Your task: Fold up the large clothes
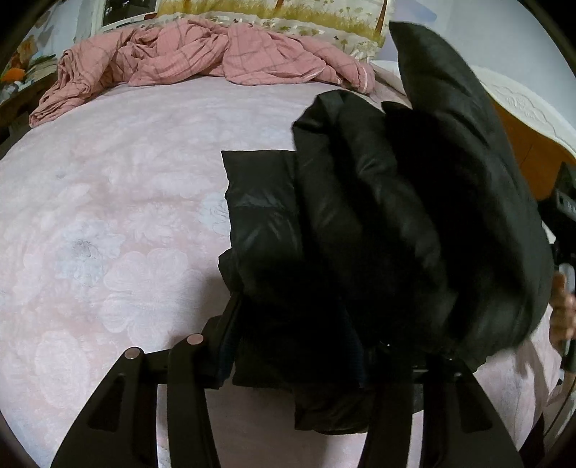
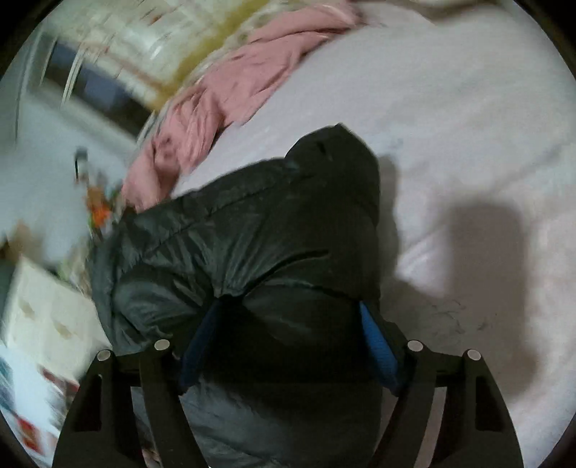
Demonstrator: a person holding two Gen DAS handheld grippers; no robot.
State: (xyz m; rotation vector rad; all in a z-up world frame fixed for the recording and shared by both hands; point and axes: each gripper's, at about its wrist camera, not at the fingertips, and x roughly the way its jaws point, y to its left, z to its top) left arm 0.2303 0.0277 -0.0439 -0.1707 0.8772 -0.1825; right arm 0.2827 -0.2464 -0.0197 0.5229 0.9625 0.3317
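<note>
Left hand-held gripper [image 1: 295,345]: clamped on black puffer jacket [image 1: 378,216], lifted above pink bed [image 1: 108,216].
Right hand-held gripper [image 2: 291,342]: fairly wide, pinching bulky jacket fold.
Pink blanket [image 1: 187,54]: bunched at 12 o'clock.

From my left tool [image 1: 291,345] the jacket [image 1: 378,223] bunches right of centre over the bed [image 1: 108,216], gripped between its fingers. Behind it, a crumpled blanket [image 1: 201,57] lies along the bed's far edge, pillows [image 1: 288,18] behind that. My right tool [image 2: 288,345] grips the jacket's other fold.
</note>
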